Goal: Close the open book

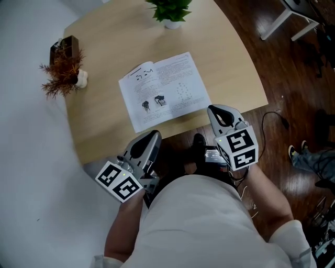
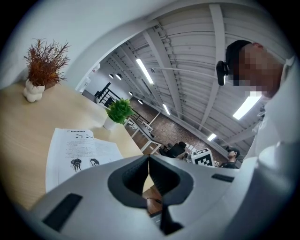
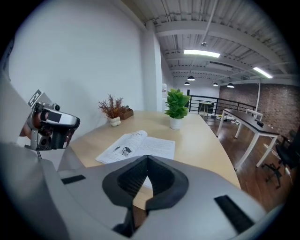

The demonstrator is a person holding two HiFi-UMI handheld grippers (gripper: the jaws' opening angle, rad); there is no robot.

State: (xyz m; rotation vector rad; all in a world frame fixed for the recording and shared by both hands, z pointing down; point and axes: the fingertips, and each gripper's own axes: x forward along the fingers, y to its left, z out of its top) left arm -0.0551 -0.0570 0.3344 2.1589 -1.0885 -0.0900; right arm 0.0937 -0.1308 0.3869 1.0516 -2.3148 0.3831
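Closest to me, left gripper [image 1: 153, 136] and right gripper [image 1: 212, 110] hang at the near edge of the table [image 1: 104, 52], jaws together and empty, with the book [image 1: 163, 89] lying open just beyond, so I would slip one tip under an outer page edge and fold it over slowly.

- The green plant [image 1: 170, 11] at the head view's top edge has its upper leaves cut off.
- Print on the open book [image 1: 163, 90] is too small to read (only two dark drawings stand out).
- Low in the left gripper view, the left gripper [image 2: 149, 157] hides the book's near edge.
- A person's leg [image 1: 313, 159] runs off the head view's right edge.
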